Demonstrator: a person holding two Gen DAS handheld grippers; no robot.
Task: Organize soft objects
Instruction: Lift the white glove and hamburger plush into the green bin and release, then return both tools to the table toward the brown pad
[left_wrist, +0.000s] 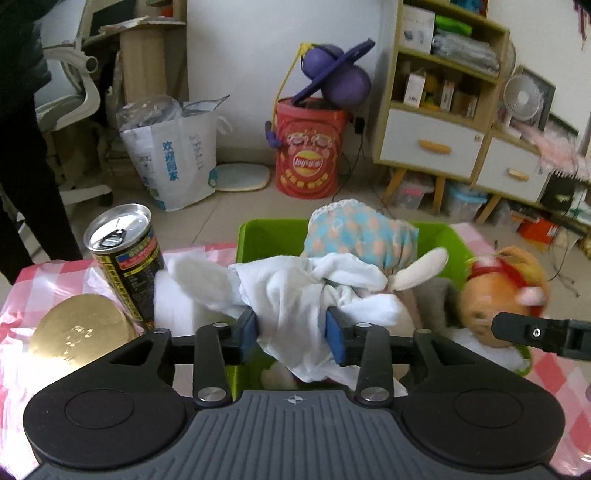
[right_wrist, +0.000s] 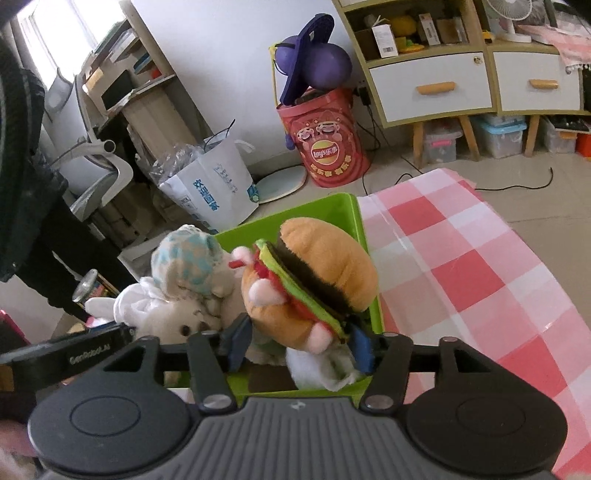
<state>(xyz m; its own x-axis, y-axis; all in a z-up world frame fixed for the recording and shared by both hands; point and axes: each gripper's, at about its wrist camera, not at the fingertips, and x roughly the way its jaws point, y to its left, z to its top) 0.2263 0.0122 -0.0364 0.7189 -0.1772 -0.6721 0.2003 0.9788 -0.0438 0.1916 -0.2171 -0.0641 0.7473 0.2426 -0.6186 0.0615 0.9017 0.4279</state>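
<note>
A green bin (left_wrist: 266, 236) (right_wrist: 332, 214) stands on the pink checked tablecloth. In it lie a plush toy with a blue-and-peach patterned cap (left_wrist: 358, 236) (right_wrist: 184, 251) and other soft toys. My left gripper (left_wrist: 291, 328) is shut on a white cloth (left_wrist: 295, 288) held over the bin's near edge. My right gripper (right_wrist: 299, 343) is shut on a plush hamburger (right_wrist: 317, 277) above the bin's right side; the hamburger also shows in the left wrist view (left_wrist: 502, 288). The right gripper's finger (left_wrist: 535, 332) enters the left view from the right.
A dark drink can (left_wrist: 125, 258) and a gold round lid (left_wrist: 81, 328) stand left of the bin. On the floor beyond are a red Lay's barrel (left_wrist: 310, 147), a white paper bag (left_wrist: 173, 155), a shelf cabinet (left_wrist: 443, 110) and an office chair (left_wrist: 70, 92).
</note>
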